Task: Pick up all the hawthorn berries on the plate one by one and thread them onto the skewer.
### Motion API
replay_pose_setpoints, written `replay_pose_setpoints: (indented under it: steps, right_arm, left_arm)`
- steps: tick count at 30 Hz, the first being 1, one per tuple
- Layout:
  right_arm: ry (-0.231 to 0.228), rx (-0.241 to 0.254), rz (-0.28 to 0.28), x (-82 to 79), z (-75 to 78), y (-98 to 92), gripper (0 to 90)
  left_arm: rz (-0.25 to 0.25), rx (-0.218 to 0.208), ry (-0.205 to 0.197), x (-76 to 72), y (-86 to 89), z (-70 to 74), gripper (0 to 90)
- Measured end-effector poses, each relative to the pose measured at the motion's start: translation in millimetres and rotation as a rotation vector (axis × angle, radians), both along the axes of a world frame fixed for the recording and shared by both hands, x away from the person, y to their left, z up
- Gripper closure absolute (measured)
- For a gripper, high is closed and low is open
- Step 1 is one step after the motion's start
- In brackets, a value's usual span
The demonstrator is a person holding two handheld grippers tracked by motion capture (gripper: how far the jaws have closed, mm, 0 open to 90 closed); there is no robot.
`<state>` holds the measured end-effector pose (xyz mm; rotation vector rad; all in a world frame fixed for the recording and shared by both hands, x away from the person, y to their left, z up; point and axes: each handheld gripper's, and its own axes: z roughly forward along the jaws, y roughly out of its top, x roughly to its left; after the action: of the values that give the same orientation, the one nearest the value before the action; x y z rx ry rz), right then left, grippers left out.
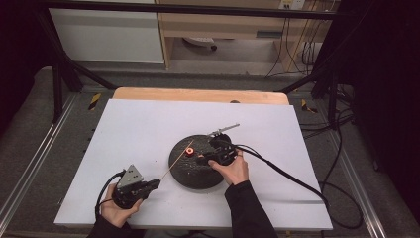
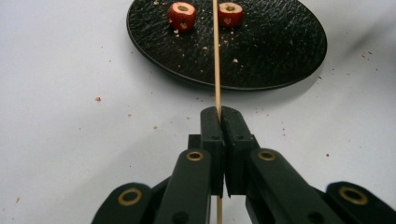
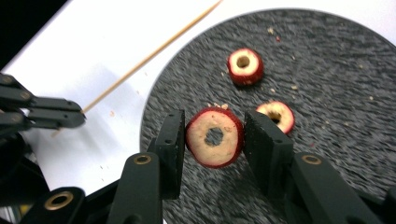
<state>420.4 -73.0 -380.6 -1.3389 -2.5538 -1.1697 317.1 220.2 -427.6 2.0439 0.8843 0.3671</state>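
My left gripper is shut on a thin wooden skewer, which points over the edge of a black round plate. Seen from above, that gripper is near the table's front left and the skewer slants up to the right. My right gripper is shut on a red-skinned ring slice with a hole in its middle, held just above the plate. Two more ring slices lie on the plate. In the high view the right gripper hovers over the plate's middle.
A white sheet covers the table, with crumbs scattered around the plate. A small metal tool lies at the plate's far edge. Cables trail from the right gripper across the table to the right.
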Motion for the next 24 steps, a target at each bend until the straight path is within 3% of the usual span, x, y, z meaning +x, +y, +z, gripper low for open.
replay_pose_setpoints:
  steps: [4, 6, 11, 12, 17, 23, 24]
  right_arm:
    - [-0.020, 0.061, -0.028, -2.5, -2.9, -4.7, 60.6]
    - [-0.036, 0.119, -0.049, -4.7, -5.8, -8.9, 60.6]
    - [-0.065, 0.180, -0.083, -7.3, -7.7, -13.7, 60.7]
    - [-0.080, 0.216, -0.102, -8.5, -8.2, -15.8, 60.7]
    - [-0.107, 0.276, -0.137, -10.4, -9.4, -19.2, 60.7]
    - [-0.152, 0.371, -0.187, -12.0, -11.7, -22.5, 60.7]
    - [-0.176, 0.403, -0.202, -12.6, -12.4, -22.9, 60.7]
  left_arm:
    - [0.003, -0.003, -0.001, -0.2, 0.0, 0.1, 88.0]
    - [0.003, -0.003, -0.002, -0.5, -0.2, 0.2, 88.0]
    - [0.008, -0.006, -0.004, -1.0, 0.0, 0.5, 88.0]
    - [0.009, -0.008, -0.005, -1.1, 0.1, 0.6, 88.0]
    - [0.015, -0.013, -0.010, -1.9, 0.0, 1.1, 88.0]
    - [0.024, -0.019, -0.012, -2.3, 0.9, 1.6, 88.0]
    - [0.026, -0.020, -0.012, -2.4, 1.0, 1.6, 88.0]
